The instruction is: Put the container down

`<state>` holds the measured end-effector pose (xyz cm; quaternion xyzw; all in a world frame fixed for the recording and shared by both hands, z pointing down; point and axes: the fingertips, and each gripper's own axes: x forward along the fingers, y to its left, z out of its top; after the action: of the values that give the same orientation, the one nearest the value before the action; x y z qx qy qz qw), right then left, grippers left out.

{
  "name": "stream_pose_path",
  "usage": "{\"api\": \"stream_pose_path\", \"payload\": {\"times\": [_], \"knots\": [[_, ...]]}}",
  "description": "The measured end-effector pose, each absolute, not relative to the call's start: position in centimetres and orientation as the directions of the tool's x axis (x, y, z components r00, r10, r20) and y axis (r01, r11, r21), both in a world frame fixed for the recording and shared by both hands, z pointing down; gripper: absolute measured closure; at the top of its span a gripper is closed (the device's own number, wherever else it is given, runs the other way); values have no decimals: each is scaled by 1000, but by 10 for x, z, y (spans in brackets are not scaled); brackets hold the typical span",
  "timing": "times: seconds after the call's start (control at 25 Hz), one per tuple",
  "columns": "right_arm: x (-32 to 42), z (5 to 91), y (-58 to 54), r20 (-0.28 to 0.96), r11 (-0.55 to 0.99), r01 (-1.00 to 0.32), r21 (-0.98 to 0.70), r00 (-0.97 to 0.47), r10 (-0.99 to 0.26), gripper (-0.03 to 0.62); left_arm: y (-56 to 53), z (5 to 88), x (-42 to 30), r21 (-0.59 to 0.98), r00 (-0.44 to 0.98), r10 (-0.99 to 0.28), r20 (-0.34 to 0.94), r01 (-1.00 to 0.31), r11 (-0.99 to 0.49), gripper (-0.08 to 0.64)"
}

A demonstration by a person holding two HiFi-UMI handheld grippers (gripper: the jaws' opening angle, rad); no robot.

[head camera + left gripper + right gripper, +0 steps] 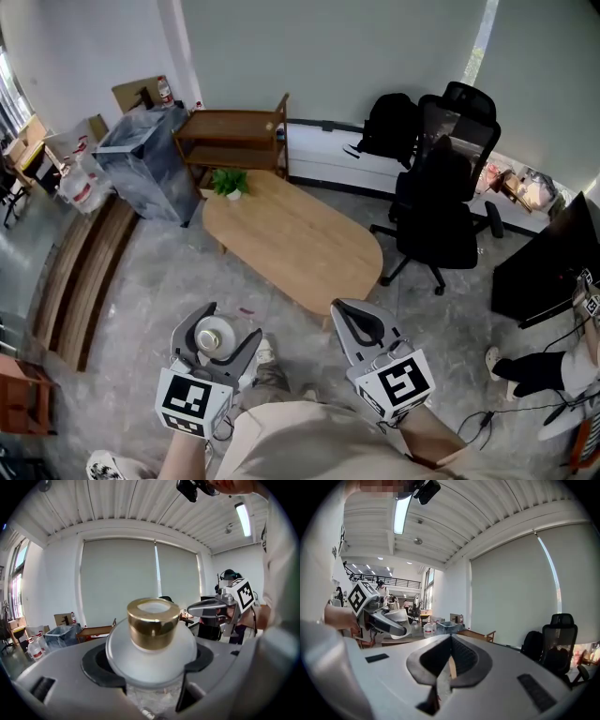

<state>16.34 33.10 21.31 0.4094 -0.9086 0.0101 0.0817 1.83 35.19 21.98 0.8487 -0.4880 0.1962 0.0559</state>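
Gold-coloured metal forms the cap of the container (153,629), which sits clamped in my left gripper (151,670). In the left gripper view, the two grey jaws are spread only as far as the container's width. Their dark inner pads (93,663) press against its sides, one on each flank. The container stands upright between them, cap uppermost. Below the cap is a frosted, whitish dome-shaped shoulder, and below that a clear lower body shows in the gap between the jaws. The top of the cap is a pale disc ringed by the gold band.

In the head view, the left gripper (228,330) is held low and close to my body, with the container (214,336) seen from above as a round pale shape between the jaws. It hangs over the grey floor (169,281), clear of the oval wooden table (300,244) and touching no surface that I can see.

My right gripper (347,311) is held beside the left one, apart from it and not touching the container. In the right gripper view, the right gripper (450,641) has its jaws pressed together, with only a thin slit at the seam and nothing between them.

A small potted plant (230,183) stands at the far end of the table, and a black office chair (441,220) is to its right.
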Motion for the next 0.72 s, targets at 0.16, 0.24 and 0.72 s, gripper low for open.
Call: {"api": "stream_pose_path", "payload": {"times": [0.16, 0.24, 0.72], "knots": [[168, 225, 318, 157, 663, -747, 44, -650, -743, 597, 337, 229, 21, -96, 443, -811, 383, -854, -512, 224], [169, 230, 311, 158, 660, -750, 40, -648, -745, 597, 328, 231, 21, -99, 443, -813, 377, -854, -511, 224], [137, 253, 244, 210, 656, -754, 34, -636, -743, 597, 261, 248, -8, -75, 465, -793, 393, -844, -531, 224]]}}
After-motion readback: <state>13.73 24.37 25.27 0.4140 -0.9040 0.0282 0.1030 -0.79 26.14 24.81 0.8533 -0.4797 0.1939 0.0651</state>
